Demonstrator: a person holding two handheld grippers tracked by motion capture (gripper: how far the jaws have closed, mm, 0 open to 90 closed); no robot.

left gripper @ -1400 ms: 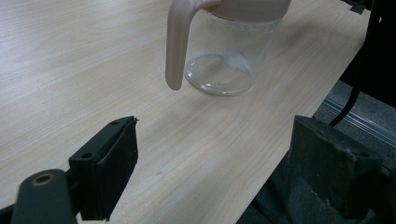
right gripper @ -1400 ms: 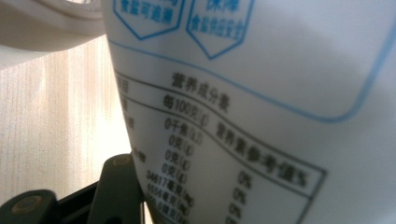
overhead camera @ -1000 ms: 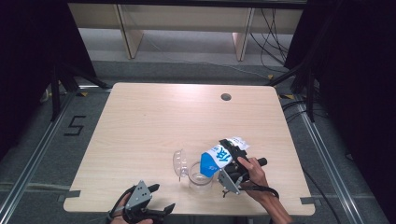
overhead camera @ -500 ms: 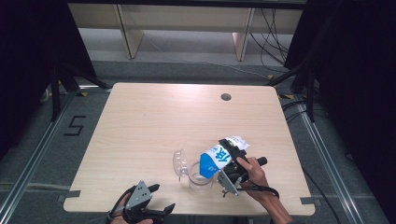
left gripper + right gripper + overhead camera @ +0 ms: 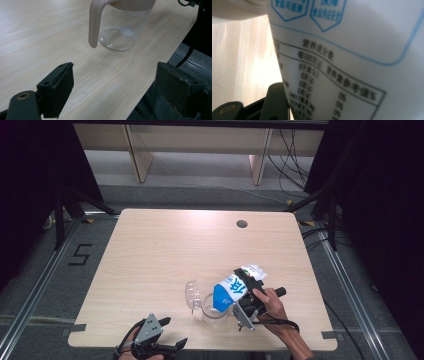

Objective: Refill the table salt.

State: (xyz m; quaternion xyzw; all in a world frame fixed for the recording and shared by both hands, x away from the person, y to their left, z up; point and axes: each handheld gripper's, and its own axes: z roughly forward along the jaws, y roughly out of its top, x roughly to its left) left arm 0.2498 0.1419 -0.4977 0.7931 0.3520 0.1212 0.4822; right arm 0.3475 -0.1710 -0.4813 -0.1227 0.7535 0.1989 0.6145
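A blue-and-white package [image 5: 231,288] hangs tilted over a clear jug [image 5: 214,307] near the table's front edge, its lower end pointing into the jug's mouth. My right gripper [image 5: 246,287] is shut on the package, with a hand behind it. In the right gripper view the package [image 5: 352,57] sits very close, showing blue print and a nutrition table, and one black finger [image 5: 275,101] presses its side. My left gripper [image 5: 159,341] stands open at the front edge, left of the jug. Its view shows the jug [image 5: 122,35] with a beige handle [image 5: 95,23] ahead of the open gripper [image 5: 117,92].
The jug's clear lid [image 5: 191,293] is flipped open to its left. The wooden table [image 5: 170,250] has a round cable hole [image 5: 242,224] at the back right. Shelving legs and cables lie on the floor beyond the far edge.
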